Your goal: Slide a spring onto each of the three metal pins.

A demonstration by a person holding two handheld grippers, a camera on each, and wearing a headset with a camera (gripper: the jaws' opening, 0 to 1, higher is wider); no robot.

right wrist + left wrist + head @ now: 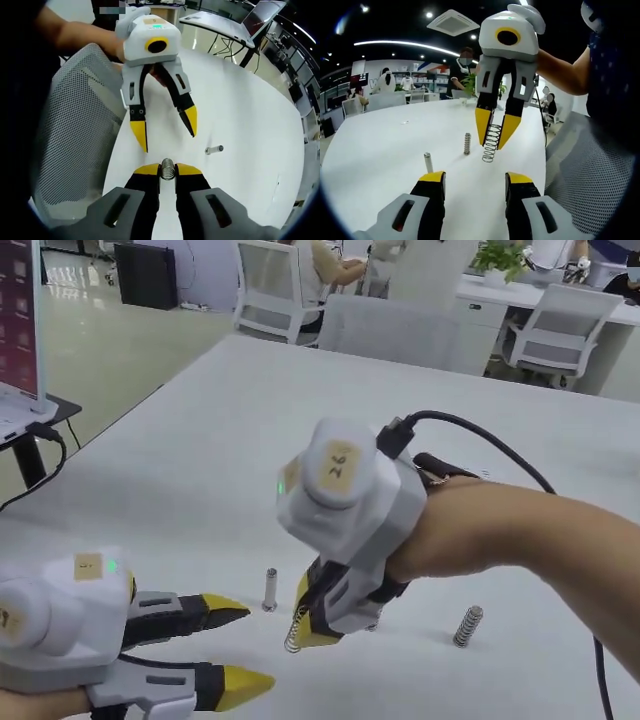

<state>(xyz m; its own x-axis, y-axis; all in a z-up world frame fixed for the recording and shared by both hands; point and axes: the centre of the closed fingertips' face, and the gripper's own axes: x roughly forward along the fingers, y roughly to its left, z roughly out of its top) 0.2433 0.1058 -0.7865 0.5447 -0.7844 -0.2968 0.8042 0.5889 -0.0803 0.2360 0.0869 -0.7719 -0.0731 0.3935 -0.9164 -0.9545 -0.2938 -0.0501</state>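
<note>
Head view: R gripper [308,625] hangs low over the white table [200,460], jaws pinched on a spring [293,628]. Coil is gripped near its upper end, so the lower end hangs free and tilted, just above the tabletop. That's prob. so the open bottom can be fed over a pin. Nearest metal pin [270,590] stands upright & bare, just beside the held spring on its L, not touching it. L gripper [255,645] sits near the pin on the other side w/ jaws spread wide, holding nothing. Looks placed close to steady the pin if needed.

Further R on the table is a second spring [467,626], well apart from both grippers. In L gripper view it looks upright; can't tell whether it sits over a pin. R gripper view: held spring seen end-on betw. the yellow tips, clamped from both sides.

Judgement: step in hand = lining up held spring w/ the bare pin. Next move needs the coil brought vertical & centred over the pin top before lowering. Risk: thin pin tips over, or spring pops out of the pinch.
</note>
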